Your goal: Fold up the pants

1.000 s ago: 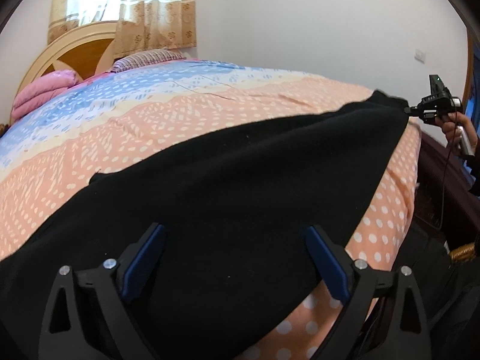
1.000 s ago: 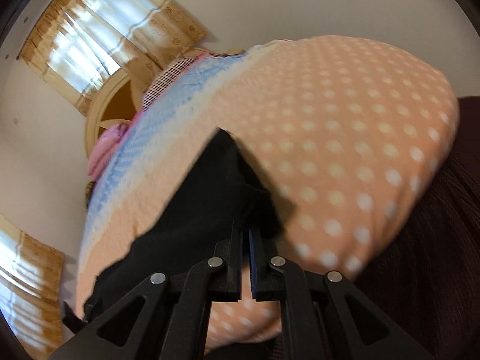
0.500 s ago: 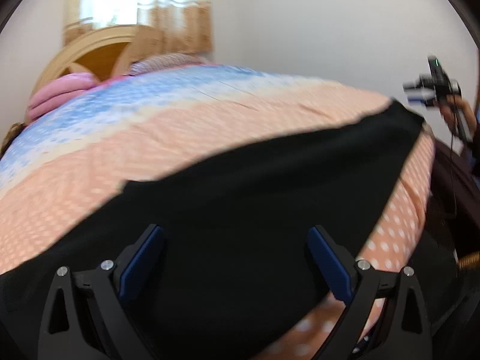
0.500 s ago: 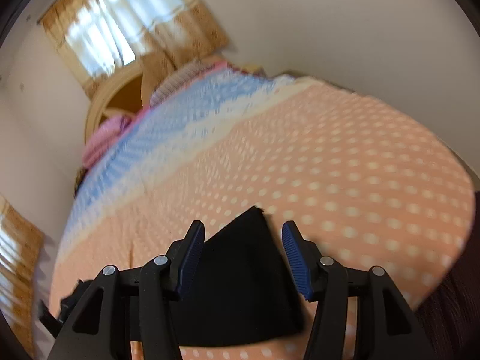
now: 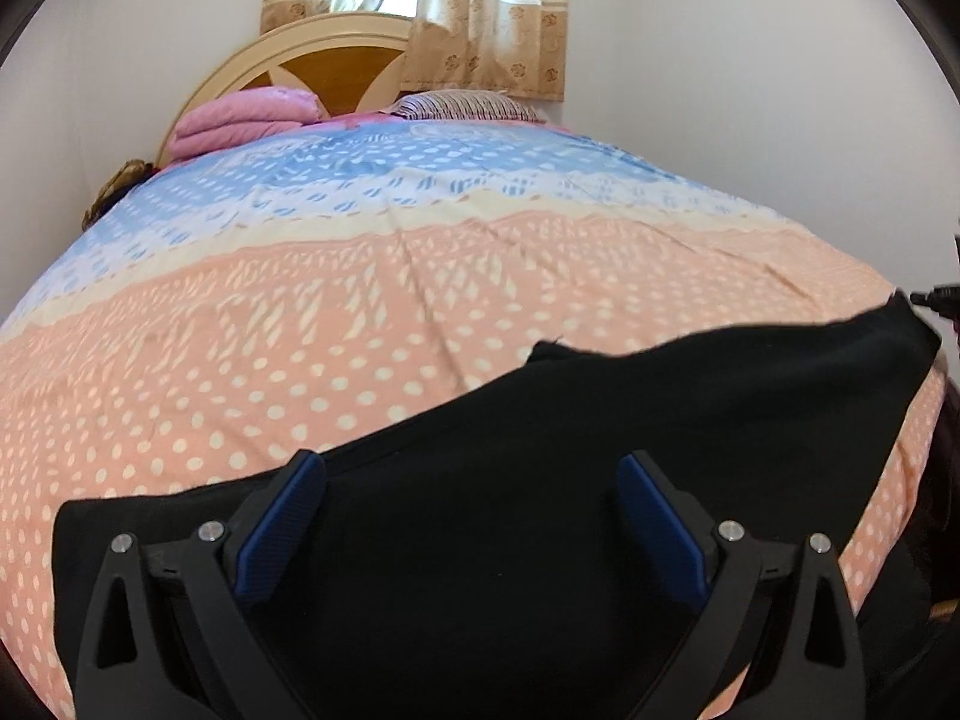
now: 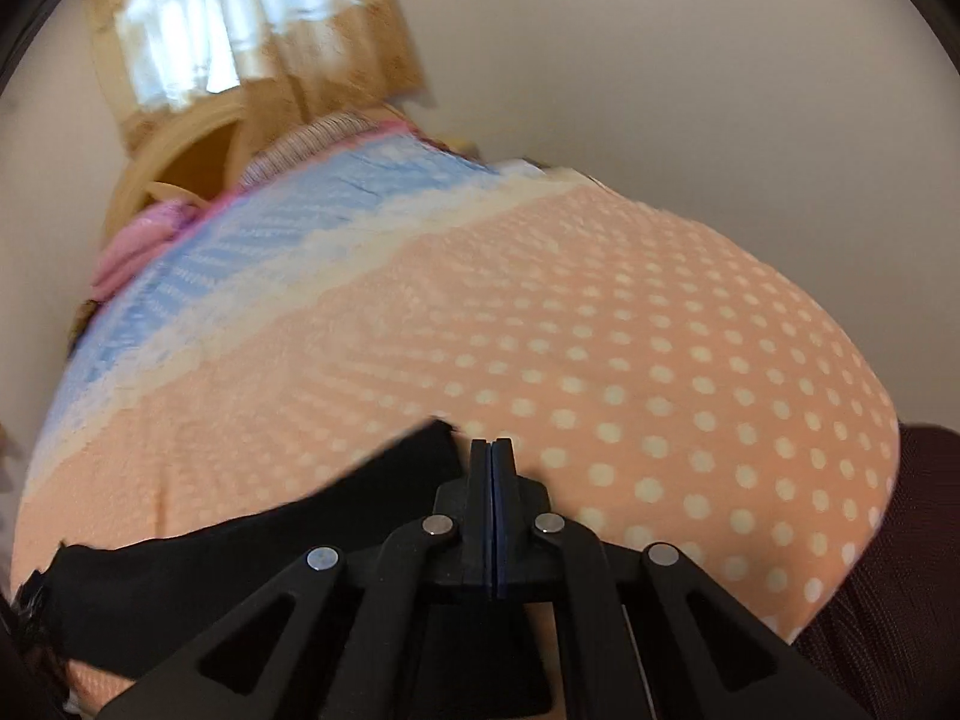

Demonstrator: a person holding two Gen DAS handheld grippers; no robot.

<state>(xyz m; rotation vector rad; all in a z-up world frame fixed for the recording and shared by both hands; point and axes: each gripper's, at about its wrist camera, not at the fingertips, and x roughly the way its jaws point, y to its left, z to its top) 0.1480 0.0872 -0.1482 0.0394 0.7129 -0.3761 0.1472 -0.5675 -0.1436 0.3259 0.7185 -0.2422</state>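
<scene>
Black pants (image 5: 540, 480) lie spread along the near edge of the bed, and their far corner (image 5: 900, 324) reaches the right side. My left gripper (image 5: 471, 492) hovers over the pants with its blue pads (image 5: 282, 516) wide apart, open and gripping nothing. My right gripper (image 6: 492, 462) is shut, with pads pressed flat together and no cloth between them. A corner of the pants (image 6: 441, 429) lies just left of its fingertips on the bedding. In the left wrist view the right gripper's tip (image 5: 936, 299) shows at the right edge, beside that corner.
The bed has an orange dotted cover (image 5: 300, 360) with a blue band (image 5: 360, 180) farther back. A pink folded blanket (image 5: 240, 123), a striped pillow (image 5: 462, 105) and a wooden headboard (image 5: 324, 60) stand at the head. A dark bed frame (image 6: 900, 540) borders the right side.
The right gripper opened, let go of the pants corner, lifted off and shut again with nothing in it. The left gripper stayed open and swung sideways, so more of the bed's head shows.
</scene>
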